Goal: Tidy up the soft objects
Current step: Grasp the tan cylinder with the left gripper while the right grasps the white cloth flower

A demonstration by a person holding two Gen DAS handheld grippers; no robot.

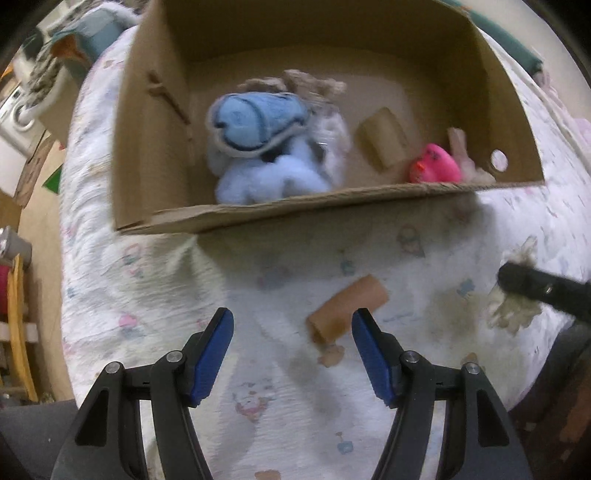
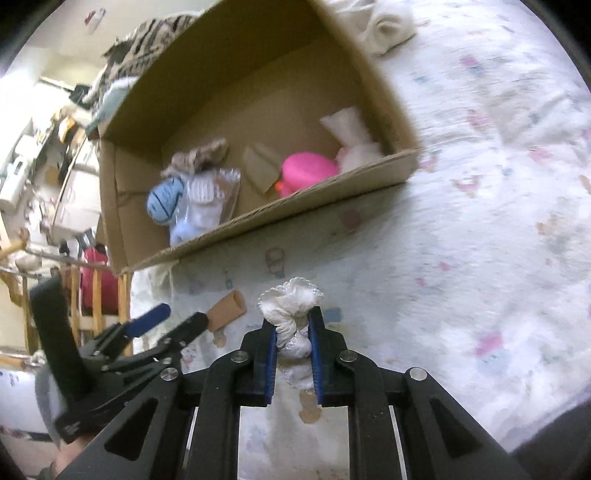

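Observation:
A cardboard box [image 1: 258, 214] [image 2: 295, 206] stands on a bed with a printed white quilt [image 1: 147, 280]. Inside lie a blue plush toy [image 1: 255, 147] [image 2: 166, 201], a pink toy [image 1: 436, 164] [image 2: 306, 171] and a tan roll [image 1: 384, 142]. A second tan roll [image 1: 345, 310] [image 2: 227, 308] lies on the quilt just ahead of my open left gripper [image 1: 291, 325] [image 2: 177, 315]. My right gripper [image 2: 293, 325] is shut on a white frilly cloth [image 2: 291, 310]; it shows in the left wrist view [image 1: 513, 302] at the far right.
A white bundle [image 2: 384, 22] lies on the quilt beyond the box. Wooden furniture [image 1: 18, 325] and room clutter [image 2: 44, 155] stand off the bed's left side. Dark green fabric [image 1: 517, 48] lies behind the box.

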